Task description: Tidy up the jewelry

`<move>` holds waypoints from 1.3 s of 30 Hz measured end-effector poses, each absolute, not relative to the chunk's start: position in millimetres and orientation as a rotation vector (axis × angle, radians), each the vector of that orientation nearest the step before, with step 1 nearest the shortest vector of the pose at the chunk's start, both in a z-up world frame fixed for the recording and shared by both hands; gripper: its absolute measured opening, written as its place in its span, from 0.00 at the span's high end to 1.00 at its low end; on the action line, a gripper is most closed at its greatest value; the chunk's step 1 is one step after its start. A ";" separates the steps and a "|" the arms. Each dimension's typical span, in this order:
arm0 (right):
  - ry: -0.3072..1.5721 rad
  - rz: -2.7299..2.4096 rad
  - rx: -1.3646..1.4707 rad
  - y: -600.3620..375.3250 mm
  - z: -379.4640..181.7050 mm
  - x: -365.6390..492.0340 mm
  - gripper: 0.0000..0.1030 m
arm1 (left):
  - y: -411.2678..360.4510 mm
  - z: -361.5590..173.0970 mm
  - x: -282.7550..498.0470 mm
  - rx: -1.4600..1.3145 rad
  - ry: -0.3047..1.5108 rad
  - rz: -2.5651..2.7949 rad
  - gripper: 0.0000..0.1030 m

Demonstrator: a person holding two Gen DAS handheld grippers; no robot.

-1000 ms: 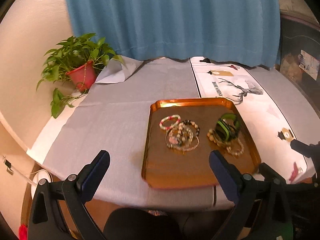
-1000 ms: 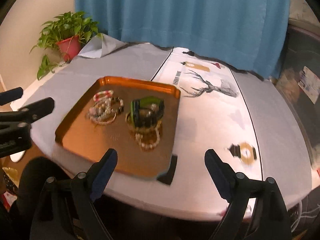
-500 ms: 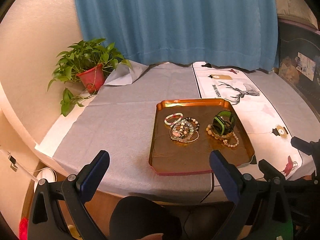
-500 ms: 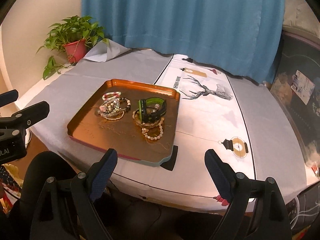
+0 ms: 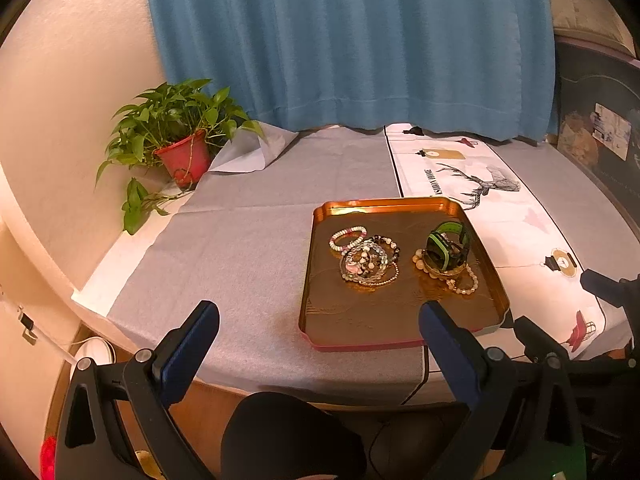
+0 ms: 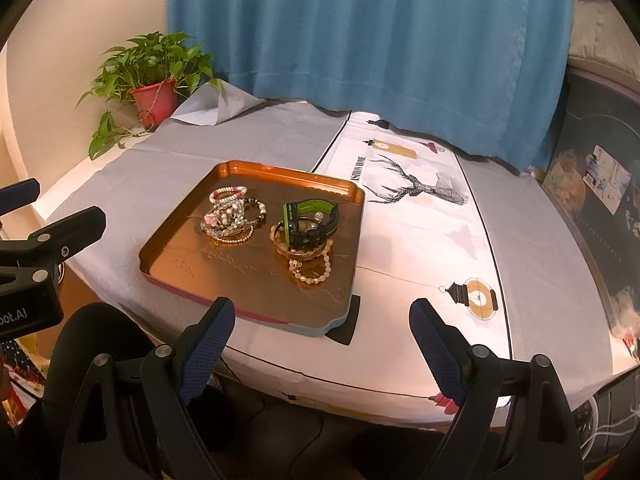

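Bracelets [image 5: 370, 258] and a green watch [image 5: 446, 246] lie in the copper tray [image 5: 320, 320]; left claw [image 5: 318, 328] and right claw [image 6: 322, 322] gape wide, empty.

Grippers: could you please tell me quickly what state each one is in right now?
Left gripper: open, holding nothing, short of the tray.
Right gripper: open, holding nothing.

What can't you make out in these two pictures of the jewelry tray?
- Bracelet pile: strands overlap in both views, too small to count.
- Beaded bracelets under the green-and-black watch: the watch covers part of them.
- Dark item under the tray corner: mostly hidden by the tray, right wrist view.
- Right hand-held gripper: cut off by the left wrist view's edge.
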State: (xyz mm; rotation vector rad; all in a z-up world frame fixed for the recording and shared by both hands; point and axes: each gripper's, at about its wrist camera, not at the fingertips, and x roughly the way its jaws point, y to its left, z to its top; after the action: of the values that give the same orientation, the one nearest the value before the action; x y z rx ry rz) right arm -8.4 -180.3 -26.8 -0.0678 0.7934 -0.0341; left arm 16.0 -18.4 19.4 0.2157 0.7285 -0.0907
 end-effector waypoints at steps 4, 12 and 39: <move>0.791 -0.030 -0.069 -178.8 -25.0 -7.0 0.14 | -18.2 18.6 17.3 0.220 0.731 -0.089 0.03; 0.790 -0.034 -0.064 -177.9 -24.3 -6.3 0.14 | -16.9 17.6 18.4 0.219 0.731 -0.089 0.03; 0.788 -0.025 -0.076 -168.9 -22.0 -2.7 0.14 | -12.1 17.6 22.1 0.215 0.737 -0.083 0.03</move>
State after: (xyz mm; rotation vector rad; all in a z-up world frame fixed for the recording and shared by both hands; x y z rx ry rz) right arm -2.7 -168.9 -22.0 -0.0758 0.7881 -0.0249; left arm 22.1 -12.1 17.6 0.2153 0.7369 -0.0834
